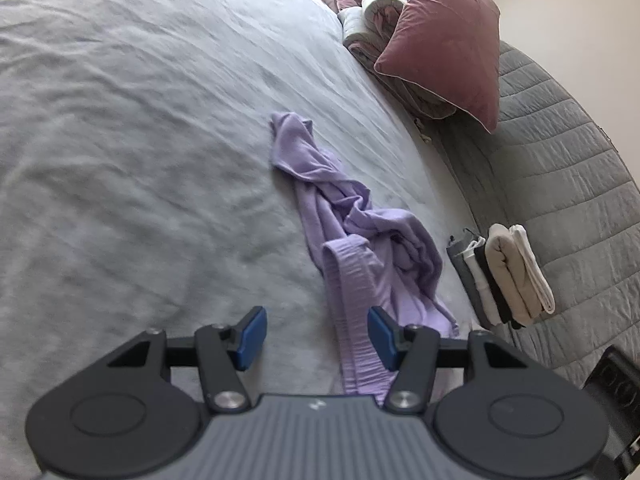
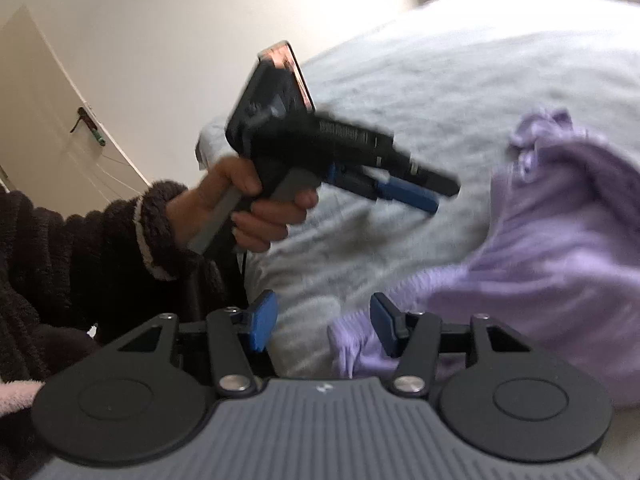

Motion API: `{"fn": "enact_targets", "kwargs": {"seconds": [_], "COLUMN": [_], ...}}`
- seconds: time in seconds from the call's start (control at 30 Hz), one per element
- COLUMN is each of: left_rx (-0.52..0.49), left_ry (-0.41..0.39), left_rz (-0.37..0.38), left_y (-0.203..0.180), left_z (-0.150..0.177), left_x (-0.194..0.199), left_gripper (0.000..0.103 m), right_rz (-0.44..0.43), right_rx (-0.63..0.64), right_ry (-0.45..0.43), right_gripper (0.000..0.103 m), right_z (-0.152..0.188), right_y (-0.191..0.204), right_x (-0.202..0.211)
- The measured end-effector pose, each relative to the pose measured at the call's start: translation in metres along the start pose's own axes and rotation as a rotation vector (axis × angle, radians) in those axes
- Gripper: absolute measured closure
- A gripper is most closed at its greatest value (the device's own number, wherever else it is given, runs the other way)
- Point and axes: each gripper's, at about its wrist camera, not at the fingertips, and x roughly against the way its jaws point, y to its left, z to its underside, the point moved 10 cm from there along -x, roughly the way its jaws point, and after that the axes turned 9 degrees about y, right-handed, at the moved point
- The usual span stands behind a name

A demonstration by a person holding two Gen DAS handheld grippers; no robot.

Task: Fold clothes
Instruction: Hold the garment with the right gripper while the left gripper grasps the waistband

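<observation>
Left wrist: lilac garment beneath parted gripper

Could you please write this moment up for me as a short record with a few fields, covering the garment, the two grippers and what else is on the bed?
surface: grey bed cover
garment: lilac garment, crumpled in a long twisted heap, not yet folded
left gripper: jaws open, ribbed band of the garment lying between them, not pinched
right gripper: jaws open, at the garment's near edge, holding nothing
already folded: stack of folded clothes beside the garment
also on bed: pink pillow
</observation>
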Motion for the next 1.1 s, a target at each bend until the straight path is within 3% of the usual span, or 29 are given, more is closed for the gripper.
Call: {"fn": "enact_targets", "kwargs": {"seconds": [0.17,0.2,0.4,0.53,0.63,0.7,0.77,0.87,1.0,1.07,1.1], "left_rx": [-0.015,-0.018,-0.03,-0.033,-0.039,-0.048,-0.059,-0.089,-0.137,-0.143,-0.144], "left_ry": [-0.002,-0.001,-0.006,-0.01,0.0,0.011,0.026,0.056,0.109,0.144,0.16], "left_rz": [-0.012,-0.015,-0.02,-0.017,-0.007,0.0,0.015,0.048,0.076,0.096,0.104], "left_y": [0.007,0.008,0.014,0.015,0.013,0.011,0.006,-0.004,-0.017,-0.022,-0.023], "left_z": [0.005,0.006,0.01,0.012,0.015,0.018,0.021,0.027,0.04,0.049,0.053], "left_x": [0.008,0.009,0.018,0.023,0.024,0.023,0.022,0.02,0.012,0.005,0.002], "left_gripper": [0.047,0.047,0.047,0.047,0.047,0.047,0.047,0.046,0.046,0.046,0.046], "right_rz": [0.114,0.142,0.28,0.364,0.475,0.558,0.596,0.682,0.749,0.72,0.694], "right_rx": [-0.071,-0.086,-0.141,-0.153,-0.131,-0.116,-0.086,-0.034,-0.02,-0.055,-0.083], "right_ry": [-0.114,-0.124,-0.116,-0.104,-0.068,-0.023,0.006,0.026,0.062,0.052,0.042], "right_gripper": [0.047,0.052,0.062,0.064,0.064,0.073,0.075,0.097,0.096,0.091,0.084], "right_z": [-0.023,-0.027,-0.046,-0.055,-0.057,-0.052,-0.046,-0.042,-0.038,-0.036,-0.035], "right_y": [-0.03,-0.037,-0.072,-0.088,-0.1,-0.108,-0.113,-0.115,-0.111,-0.111,-0.111], "right_x": [0.002,-0.001,-0.034,-0.051,-0.062,-0.067,-0.07,-0.07,-0.066,-0.062,-0.059]}}
